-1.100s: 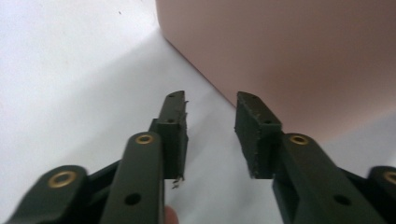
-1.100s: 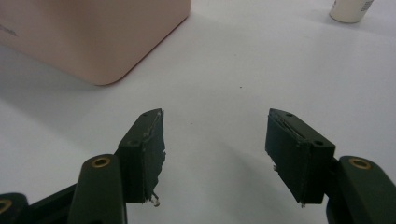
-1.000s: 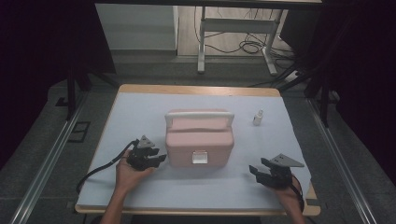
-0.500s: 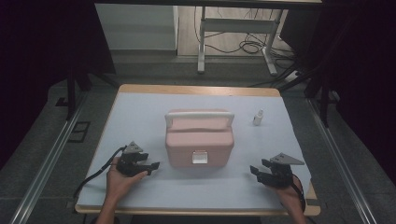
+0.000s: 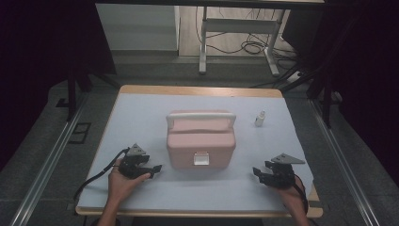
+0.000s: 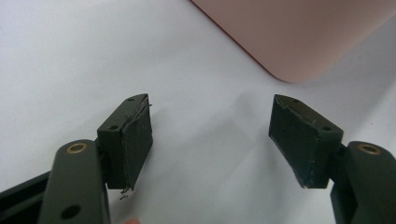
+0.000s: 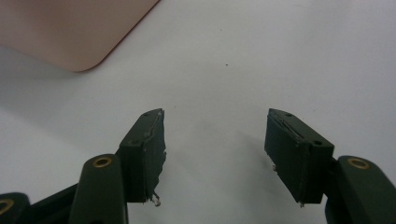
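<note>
A pink box (image 5: 201, 139) with a pale handle (image 5: 201, 115) and a white front latch (image 5: 201, 159) stands shut in the middle of the white-covered table (image 5: 136, 117). My left gripper (image 5: 156, 168) lies low at the box's front left, a short gap from its side. Its jaws have just been opening and now stand wide with nothing between them (image 6: 212, 128); a corner of the box (image 6: 299, 32) lies ahead. My right gripper (image 5: 257, 172) rests at the front right, open and empty (image 7: 215, 137), with the box's corner (image 7: 65, 28) off to its upper left.
A small white bottle (image 5: 259, 118) stands upright behind and right of the box. The table's wooden edge (image 5: 197, 90) runs along the far side. Metal rails (image 5: 44, 165) flank the table on the floor, and a desk frame (image 5: 235, 28) with cables stands beyond.
My left gripper has drawn back from the box's left side toward the front edge, and its jaws have spread. The right gripper and the box have not moved.
</note>
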{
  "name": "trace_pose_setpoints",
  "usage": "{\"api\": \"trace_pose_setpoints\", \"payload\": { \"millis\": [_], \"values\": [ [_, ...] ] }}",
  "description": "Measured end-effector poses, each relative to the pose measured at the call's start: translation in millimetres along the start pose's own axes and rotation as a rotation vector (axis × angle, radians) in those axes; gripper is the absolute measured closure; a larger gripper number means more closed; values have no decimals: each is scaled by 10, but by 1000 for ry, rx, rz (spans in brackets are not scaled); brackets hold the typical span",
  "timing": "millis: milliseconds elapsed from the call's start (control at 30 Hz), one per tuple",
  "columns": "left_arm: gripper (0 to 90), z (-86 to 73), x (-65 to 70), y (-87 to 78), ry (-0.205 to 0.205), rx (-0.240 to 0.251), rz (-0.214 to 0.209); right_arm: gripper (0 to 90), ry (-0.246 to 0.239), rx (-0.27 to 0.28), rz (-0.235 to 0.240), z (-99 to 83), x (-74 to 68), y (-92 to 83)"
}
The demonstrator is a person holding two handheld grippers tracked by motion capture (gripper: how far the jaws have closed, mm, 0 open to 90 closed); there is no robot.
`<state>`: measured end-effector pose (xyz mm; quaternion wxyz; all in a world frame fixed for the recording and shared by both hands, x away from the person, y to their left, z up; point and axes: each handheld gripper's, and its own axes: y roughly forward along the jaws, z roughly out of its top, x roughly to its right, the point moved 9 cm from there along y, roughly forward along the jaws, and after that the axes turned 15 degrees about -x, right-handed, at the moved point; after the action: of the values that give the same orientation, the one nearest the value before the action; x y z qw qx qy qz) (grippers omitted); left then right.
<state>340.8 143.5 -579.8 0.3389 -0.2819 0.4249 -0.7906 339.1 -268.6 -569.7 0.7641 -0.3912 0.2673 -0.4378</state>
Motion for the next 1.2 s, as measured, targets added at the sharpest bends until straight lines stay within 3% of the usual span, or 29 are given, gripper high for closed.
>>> {"api": "trace_pose_setpoints", "payload": {
  "millis": [333,600,833,1200],
  "values": [
    [308,-21,1,0,14,-11,13,367,-12,-45,-8,117,58,-40],
    [312,-17,0,9,22,-4,20,359,-29,-142,-15,276,150,-42],
    [312,-19,9,15,25,0,22,359,-14,-173,-27,484,308,-91],
    [310,-18,14,18,26,1,22,356,-18,-231,-28,691,391,-100]
  ]
}}
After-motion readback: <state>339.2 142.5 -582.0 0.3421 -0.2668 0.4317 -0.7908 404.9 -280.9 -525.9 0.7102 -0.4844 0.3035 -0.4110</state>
